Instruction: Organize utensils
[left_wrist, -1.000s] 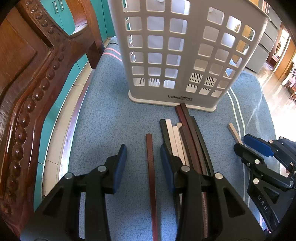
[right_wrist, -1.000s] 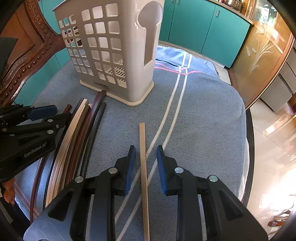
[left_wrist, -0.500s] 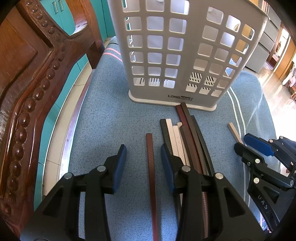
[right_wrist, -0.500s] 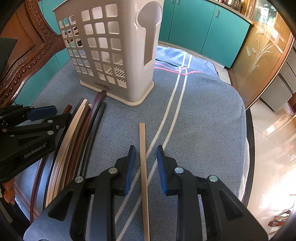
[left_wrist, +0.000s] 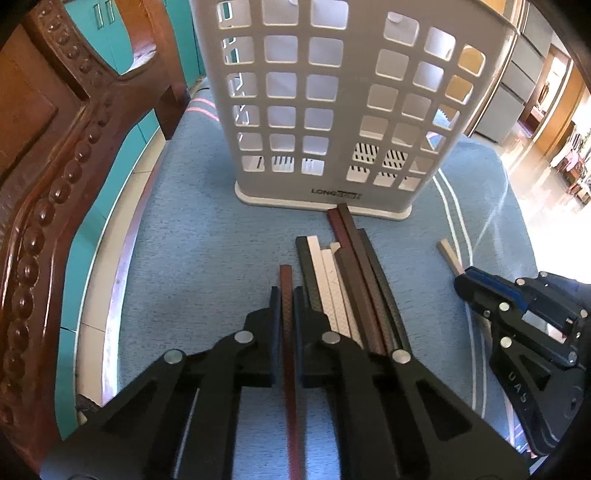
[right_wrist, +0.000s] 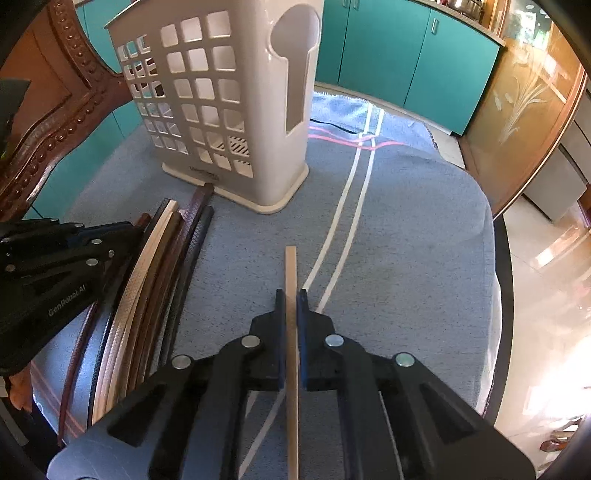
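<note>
- Since each gripper already has a chopstick between its fingers, the step in hand looks like the lift, and it should be done without letting either stick twist.
- At the bottom centre of the left wrist view, the left gripper (left_wrist: 287, 295) has its jaws drawn together on the dark red chopstick (left_wrist: 286, 280), which runs back under the tool and pokes out a little ahead of the tips.
- At the bottom centre of the right wrist view, the right gripper (right_wrist: 291, 301) is likewise clamped on the pale wooden chopstick (right_wrist: 290, 266), whose far end lies on the blue tablecloth (right_wrist: 406, 240) just beside the white stripes.
- Both sticks seem to be held near the far end, so I would raise them slowly and level; a long tail behind the fingers may droop or swing.
- Just right of the dark red stick, mid-frame in the left view, lies the bundle of chopsticks (left_wrist: 347, 280); lift straight up to avoid dragging across it.
- Farther up, in the upper centre of both views, stands the white basket (left_wrist: 332, 110), the likely destination; the bundle's longest sticks reach its base.
- The carved chair back (left_wrist: 44, 184) fills the left edge.
</note>
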